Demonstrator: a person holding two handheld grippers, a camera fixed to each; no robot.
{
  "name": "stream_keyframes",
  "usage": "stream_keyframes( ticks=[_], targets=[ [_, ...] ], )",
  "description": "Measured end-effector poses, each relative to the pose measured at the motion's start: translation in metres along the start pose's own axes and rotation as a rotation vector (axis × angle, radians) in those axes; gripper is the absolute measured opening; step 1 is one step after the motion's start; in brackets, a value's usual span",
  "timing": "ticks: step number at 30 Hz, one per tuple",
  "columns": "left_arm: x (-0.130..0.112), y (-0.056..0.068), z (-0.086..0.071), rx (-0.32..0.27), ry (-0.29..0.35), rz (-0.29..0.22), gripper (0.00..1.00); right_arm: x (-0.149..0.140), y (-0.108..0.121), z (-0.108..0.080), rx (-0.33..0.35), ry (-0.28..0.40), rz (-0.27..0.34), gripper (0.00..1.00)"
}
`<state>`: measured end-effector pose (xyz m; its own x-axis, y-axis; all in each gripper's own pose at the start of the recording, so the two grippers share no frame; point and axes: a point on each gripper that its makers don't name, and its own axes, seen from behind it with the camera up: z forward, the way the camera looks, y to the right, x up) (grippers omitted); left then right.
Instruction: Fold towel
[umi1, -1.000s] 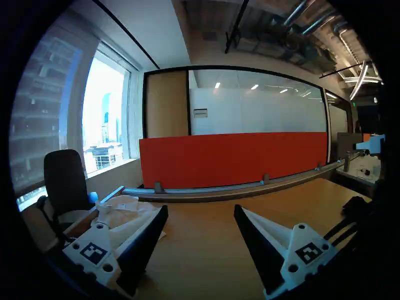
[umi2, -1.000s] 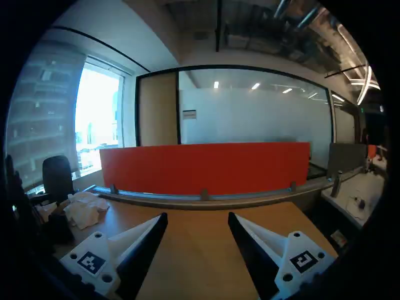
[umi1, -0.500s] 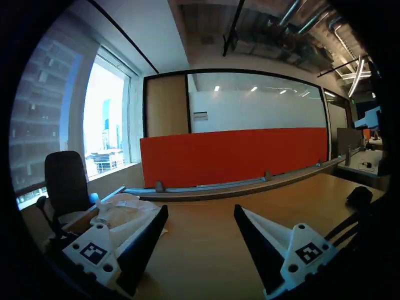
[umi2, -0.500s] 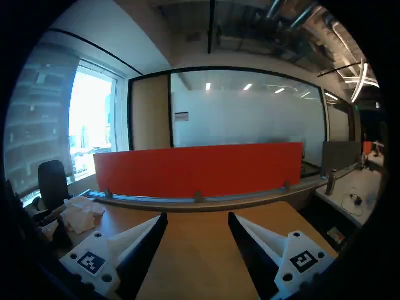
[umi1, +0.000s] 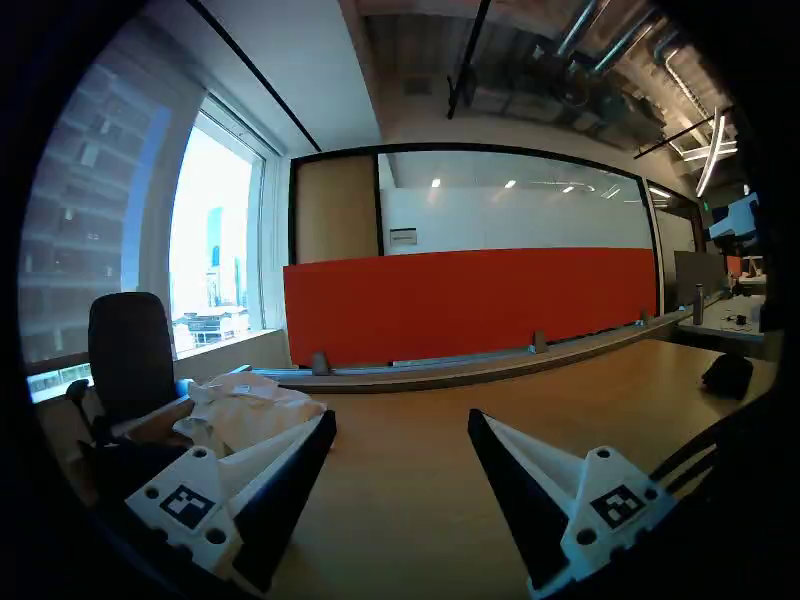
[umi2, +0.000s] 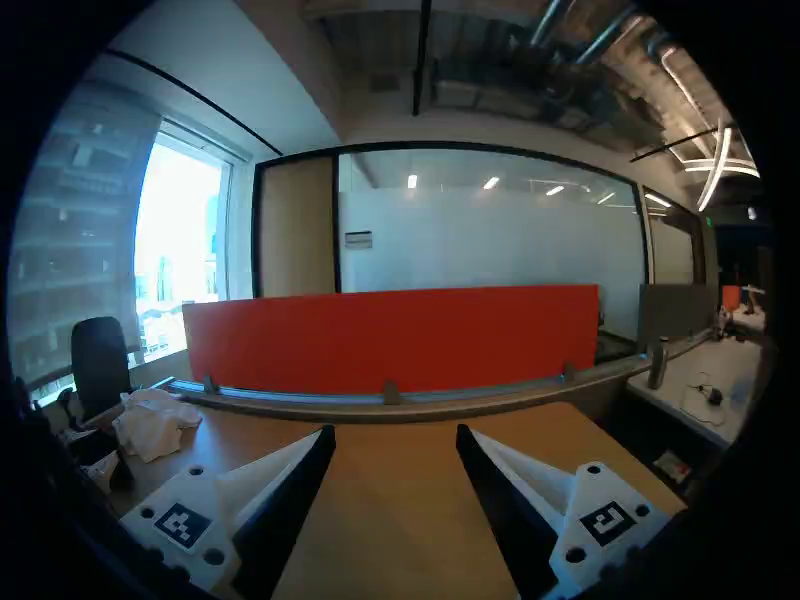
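Towel (umi1: 255, 410) is lying crumpled in a pale heap at the far left end of the wooden desk (umi1: 420, 500). It is close in front of a black office chair (umi1: 128, 355) and just short of the orange divider panel (umi1: 470, 305) that is running along the desk's back edge. I am holding the left gripper (umi1: 400, 420) low over the bare desktop with its two fingers spread wide apart, gripping nothing. Its left finger (umi1: 285, 470) is overlapping the near edge of the heap in the left gripper view, though I cannot tell whether it is touching the cloth. In the right gripper view the towel (umi2: 150, 425) is sitting well off to the left. I am holding the right gripper (umi2: 395, 432) just as wide open and empty above the middle of the desk, well apart from the cloth. A small dark object (umi1: 728, 373) is resting near the desk's right edge.
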<state>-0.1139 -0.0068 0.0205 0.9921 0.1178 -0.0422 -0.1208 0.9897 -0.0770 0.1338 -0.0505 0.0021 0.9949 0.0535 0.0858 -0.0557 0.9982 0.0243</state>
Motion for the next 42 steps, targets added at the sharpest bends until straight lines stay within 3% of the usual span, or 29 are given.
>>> stream_keyframes(
  ticks=[9, 24, 42],
  targets=[
    [-0.022, 0.004, -0.003, 0.002, 0.017, -0.001, 0.98, -0.015, -0.006, 0.002, 0.014, 0.019, -0.003, 0.93],
    [-0.044, 0.001, -0.007, 0.014, 0.025, -0.004, 0.98, -0.036, -0.002, 0.002, 0.01, 0.022, 0.007, 0.93],
    [-0.056, -0.006, -0.003, 0.017, 0.006, -0.062, 0.98, -0.044, 0.004, 0.003, 0.009, 0.019, 0.015, 0.93]
  ],
)
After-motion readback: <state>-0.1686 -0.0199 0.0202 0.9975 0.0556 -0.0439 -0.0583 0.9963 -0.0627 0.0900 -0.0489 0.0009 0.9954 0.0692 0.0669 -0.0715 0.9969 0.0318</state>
